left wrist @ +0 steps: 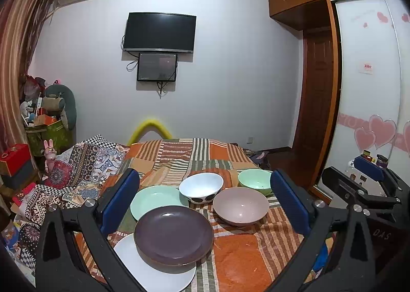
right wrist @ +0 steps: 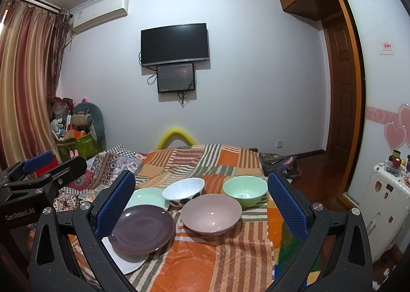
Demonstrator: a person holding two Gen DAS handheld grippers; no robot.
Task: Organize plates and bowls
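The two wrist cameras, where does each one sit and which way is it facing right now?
Left wrist: on the left gripper, facing forward along its open blue-padded fingers, slightly downward at the dishes on the orange striped patchwork blanket; the right gripper shows at the right edge.
Right wrist: on the right gripper, same heading, fingers open; the left gripper shows at the left edge.
Shared: dark purple round plate, mauve bowl, wall-mounted black television.
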